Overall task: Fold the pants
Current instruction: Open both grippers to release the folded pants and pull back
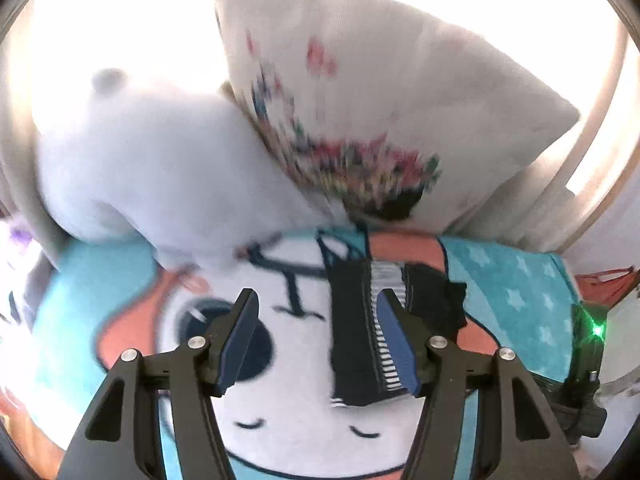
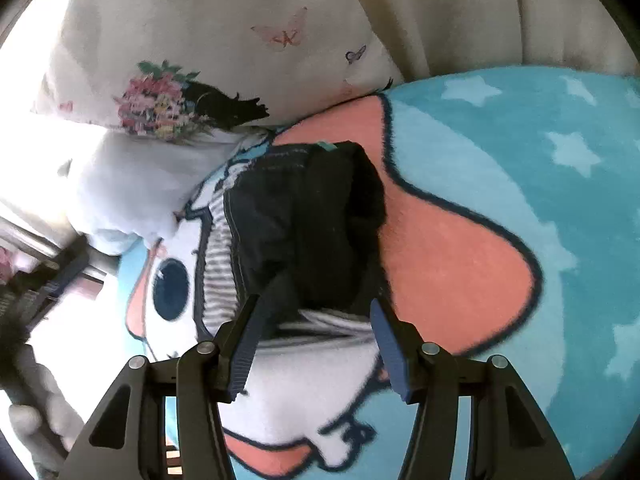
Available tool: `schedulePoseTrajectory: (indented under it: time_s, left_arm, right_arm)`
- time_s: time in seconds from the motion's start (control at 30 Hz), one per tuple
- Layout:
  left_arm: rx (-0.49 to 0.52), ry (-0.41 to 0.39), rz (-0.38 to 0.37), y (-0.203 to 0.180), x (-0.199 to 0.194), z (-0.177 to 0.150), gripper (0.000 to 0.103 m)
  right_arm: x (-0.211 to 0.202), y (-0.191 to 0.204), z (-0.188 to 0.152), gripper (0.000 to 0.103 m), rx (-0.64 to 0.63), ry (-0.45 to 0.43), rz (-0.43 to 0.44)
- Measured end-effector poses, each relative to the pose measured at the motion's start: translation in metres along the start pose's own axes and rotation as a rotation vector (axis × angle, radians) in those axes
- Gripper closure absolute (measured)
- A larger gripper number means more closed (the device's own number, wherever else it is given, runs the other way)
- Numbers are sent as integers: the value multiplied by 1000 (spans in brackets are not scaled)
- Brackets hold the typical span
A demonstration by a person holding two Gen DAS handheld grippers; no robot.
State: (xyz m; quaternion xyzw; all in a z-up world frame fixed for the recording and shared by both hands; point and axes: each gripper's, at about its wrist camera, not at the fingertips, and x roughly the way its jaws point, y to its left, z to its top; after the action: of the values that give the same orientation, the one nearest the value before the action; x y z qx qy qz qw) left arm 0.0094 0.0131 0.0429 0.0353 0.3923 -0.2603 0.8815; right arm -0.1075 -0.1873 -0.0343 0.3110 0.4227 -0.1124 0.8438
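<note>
The pants (image 2: 308, 220) are small, black with a grey-and-white striped lining, lying folded in a compact bundle on a blue, white and salmon cartoon blanket (image 2: 500, 168). In the left wrist view the pants (image 1: 356, 336) lie just ahead of the right finger. My left gripper (image 1: 318, 340) is open and empty above the blanket (image 1: 520, 300), with the pants' striped edge at its right pad. My right gripper (image 2: 314, 344) is open and empty, its fingertips at the near edge of the bundle, where a striped hem shows between them.
A floral butterfly pillow (image 2: 224, 52) and a white pillow (image 2: 128, 196) lean at the head of the bed behind the pants; both show in the left wrist view (image 1: 380, 92). My other gripper with a green light (image 1: 588, 344) is at the right edge.
</note>
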Motion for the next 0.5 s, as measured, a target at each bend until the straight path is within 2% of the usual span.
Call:
schedulePoseTrajectory:
  time_s: [0.03, 0.1, 0.13, 0.17, 0.27, 0.33, 0.43, 0.5]
  left_arm:
    - [12, -37, 22, -1, -10, 2, 37]
    - [17, -134, 82, -6, -35, -1, 20]
    - [9, -177, 111, -5, -47, -1, 7]
    - [1, -219, 132, -5, -61, -2, 2]
    - [-5, -284, 155, -6, -85, -1, 1]
    - [-10, -285, 186, -6, -93, 0, 0]
    - [-11, -237, 239, -5, -87, -4, 0]
    - [-1, -171, 245, -5, -72, -9, 0]
  right_arm:
    - [-2, 2, -3, 43, -12, -8, -19]
    - [-6, 5, -7, 43, -26, -17, -32]
    - [-10, 6, -9, 43, -32, -23, -35]
    - [-14, 7, -11, 43, -36, -30, -36]
    - [-25, 14, -13, 42, -56, -60, -39]
    - [-33, 19, -16, 40, -76, -78, -51]
    - [-40, 24, -22, 40, -95, -91, -71]
    - [-41, 25, -27, 39, -101, -89, -82]
